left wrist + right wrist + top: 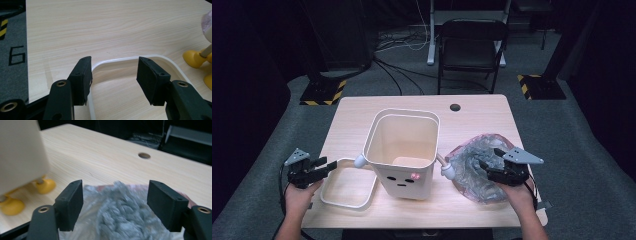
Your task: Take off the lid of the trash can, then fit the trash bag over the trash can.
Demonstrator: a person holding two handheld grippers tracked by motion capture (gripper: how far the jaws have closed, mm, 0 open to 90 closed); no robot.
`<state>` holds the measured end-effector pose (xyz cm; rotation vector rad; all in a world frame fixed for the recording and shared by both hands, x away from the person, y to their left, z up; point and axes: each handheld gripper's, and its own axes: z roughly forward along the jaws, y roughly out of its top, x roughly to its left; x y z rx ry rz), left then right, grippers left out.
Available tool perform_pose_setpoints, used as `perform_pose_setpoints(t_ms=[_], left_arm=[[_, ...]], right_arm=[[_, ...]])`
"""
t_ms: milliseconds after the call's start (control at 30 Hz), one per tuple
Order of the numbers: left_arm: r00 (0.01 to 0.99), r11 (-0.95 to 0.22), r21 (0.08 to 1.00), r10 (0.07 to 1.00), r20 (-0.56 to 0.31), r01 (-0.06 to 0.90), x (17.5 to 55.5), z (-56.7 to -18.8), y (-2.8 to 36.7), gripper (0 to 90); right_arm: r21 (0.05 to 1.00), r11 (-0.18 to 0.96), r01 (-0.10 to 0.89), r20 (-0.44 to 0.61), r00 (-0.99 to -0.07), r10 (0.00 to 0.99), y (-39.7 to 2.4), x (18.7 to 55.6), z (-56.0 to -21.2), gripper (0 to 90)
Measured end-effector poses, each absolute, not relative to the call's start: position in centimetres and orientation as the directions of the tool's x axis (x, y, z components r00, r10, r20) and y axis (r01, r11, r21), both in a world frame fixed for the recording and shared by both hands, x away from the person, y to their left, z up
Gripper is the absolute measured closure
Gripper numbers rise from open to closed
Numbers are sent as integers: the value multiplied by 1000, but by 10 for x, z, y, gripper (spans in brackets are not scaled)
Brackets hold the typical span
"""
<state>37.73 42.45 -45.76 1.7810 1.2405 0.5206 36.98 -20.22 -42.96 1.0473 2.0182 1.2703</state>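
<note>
Bin [404, 150] mid-table – ring [347, 186] left, bag [474, 167] right.

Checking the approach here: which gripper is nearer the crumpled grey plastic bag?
Right. The right gripper hangs over the plastic bag, jaws open; the left gripper is across the bin, at the white ring frame.

The left hand-held gripper [323, 166] sits level in the person's left hand [302, 194], jaws parted with nothing pressed between them. The right hand-held gripper [490, 161], in the right hand [518, 192], tips slightly downward with jaws spread wide.

Dark rm, grey carpet [562, 130], black chair [472, 47].
</note>
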Motion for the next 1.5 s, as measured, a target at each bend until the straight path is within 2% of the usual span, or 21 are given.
perform_pose_setpoints(t_ms=[333, 600, 833, 900, 1067, 1267, 1500], left_arm=[[453, -135, 863, 884, -117, 487, 367, -454, 416, 407], [463, -152, 865, 881, -101, 479, 362, -454, 414, 406], [458, -149, 863, 883, -104, 482, 363, -456, 415, 405], [460, -157, 862, 883, -97, 482, 364, -456, 414, 405], [463, -163, 861, 881, -93, 482, 365, -457, 412, 403], [469, -165, 863, 878, -91, 477, 367, -456, 409, 402], [480, -173, 867, 873, -85, 467, 372, -455, 405, 388]], right_arm=[[810, 285, 512, 11, -500, 866, -211, 400, -470, 196], [755, 339, 560, -23, -495, 869, -206, 408, -485, 189], [671, 369, 643, -17, -484, 875, -205, 416, -504, 204], [643, 398, 654, -33, -495, 868, -203, 417, -511, 237], [641, 396, 658, -25, -497, 867, -204, 416, -512, 271], [658, 360, 661, 10, -486, 874, -211, 414, -512, 429], [685, 337, 646, 24, -482, 876, -219, 408, -506, 488]])
